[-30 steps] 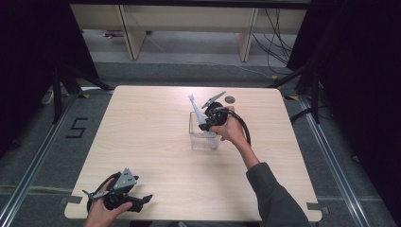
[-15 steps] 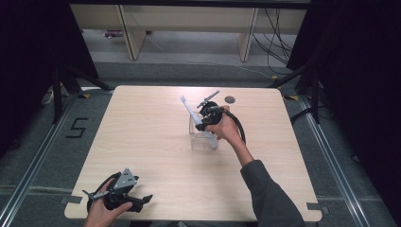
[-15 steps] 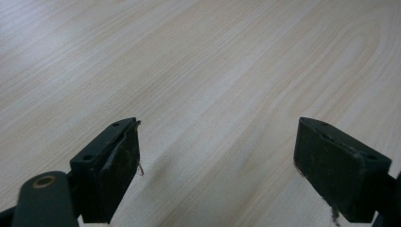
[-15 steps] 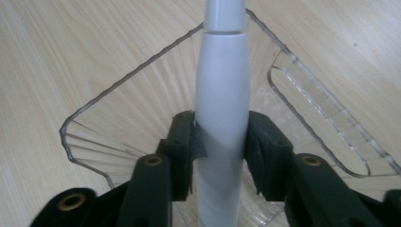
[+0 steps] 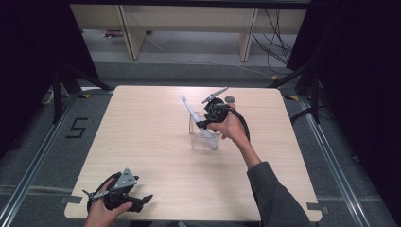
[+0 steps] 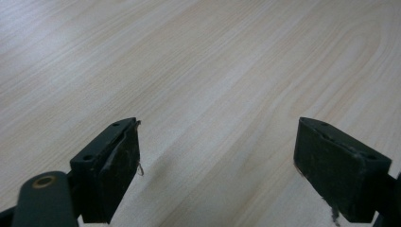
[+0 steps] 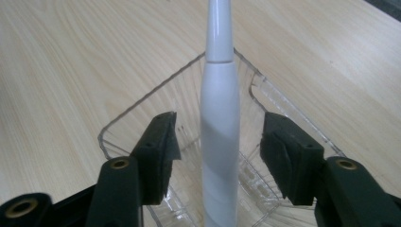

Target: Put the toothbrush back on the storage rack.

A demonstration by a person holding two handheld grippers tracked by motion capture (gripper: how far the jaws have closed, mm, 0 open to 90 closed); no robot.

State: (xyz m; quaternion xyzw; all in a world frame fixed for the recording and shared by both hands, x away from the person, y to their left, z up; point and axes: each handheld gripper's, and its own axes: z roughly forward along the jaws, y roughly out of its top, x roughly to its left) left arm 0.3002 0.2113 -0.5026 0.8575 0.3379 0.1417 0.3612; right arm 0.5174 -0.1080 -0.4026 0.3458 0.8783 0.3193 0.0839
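**Toothbrush released into the clear bin**

Since a second ago, your right gripper [image 5: 204, 124] has let go: its jaws have just been opening, and the one white plastic electric toothbrush [image 5: 198, 122] now stands free between them, touched by neither pad. The toothbrush head has also swung from leaning toward the table's far right to leaning toward its far left.

You see the toothbrush with its lower end down in the one clear, ribbed plastic rectangular bin [image 5: 195, 140] near the middle of the pale wooden table [image 5: 142, 142]. Its long axis is tilted, running from the bin's floor up to the narrow neck, which rises above the rim. From your right gripper view, the handle [image 7: 219, 142] runs straight up the middle.

Your left gripper [image 5: 142, 201] rests at the table's near left edge, well apart from the bin, jaws spread wide with nothing between them.
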